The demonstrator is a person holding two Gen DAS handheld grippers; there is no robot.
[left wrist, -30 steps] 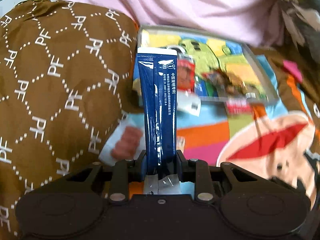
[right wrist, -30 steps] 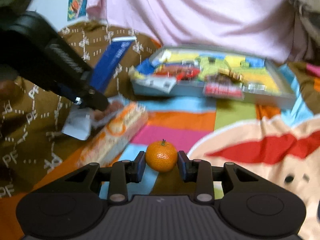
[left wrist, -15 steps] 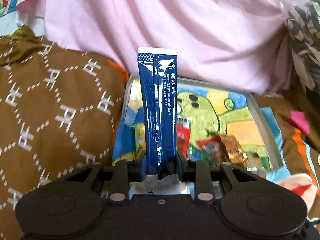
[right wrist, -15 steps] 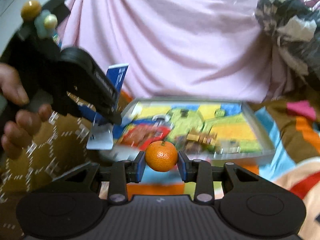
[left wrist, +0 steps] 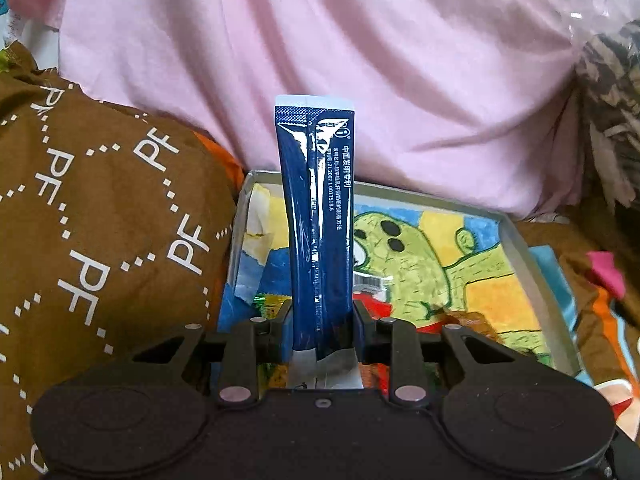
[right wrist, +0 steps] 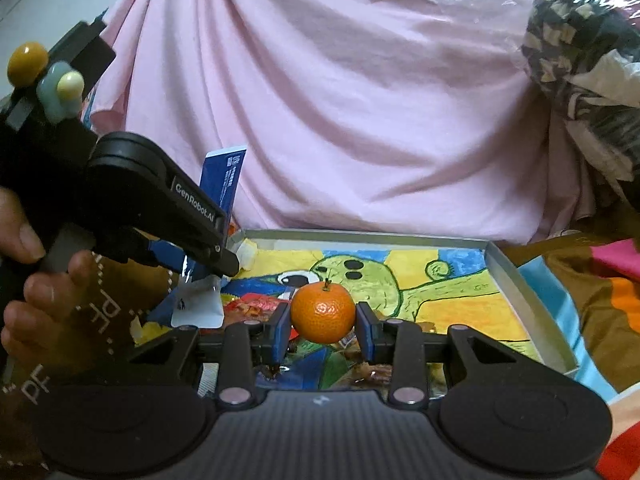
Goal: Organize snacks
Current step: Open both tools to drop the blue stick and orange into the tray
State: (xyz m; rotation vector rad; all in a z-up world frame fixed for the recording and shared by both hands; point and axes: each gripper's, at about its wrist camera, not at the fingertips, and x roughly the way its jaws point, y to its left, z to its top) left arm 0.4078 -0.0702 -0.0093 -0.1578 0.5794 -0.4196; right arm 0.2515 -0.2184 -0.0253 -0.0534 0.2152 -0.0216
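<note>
In the left wrist view, the left claw (left wrist: 322,330) is pinching a dark blue stick sachet (left wrist: 320,224) near its lower end, its 2 pads pressing on either side and standing only a narrow gap apart. The sachet is rising upright out of the claw, its white sealed tail sticking out behind the pads. Just ahead of and below the claw, a shallow tray (left wrist: 520,248) with a cartoon picture on its floor is lying open, with a few snack wrappers (left wrist: 374,300) in its near part. A brown patterned cloth (left wrist: 100,220) is bunching to the claw's left, and pink fabric (left wrist: 360,60) is filling the space beyond the tray.

In the right wrist view, the right claw (right wrist: 323,326) is gripping a small orange (right wrist: 323,312) between its 2 blue pads, stem up, the pads touching both sides. The tray (right wrist: 516,280) is lying just beyond and beneath the orange. To this claw's left, a hand (right wrist: 30,280) is holding the left claw (right wrist: 224,258) with the blue sachet (right wrist: 224,180) poking above it.
</note>
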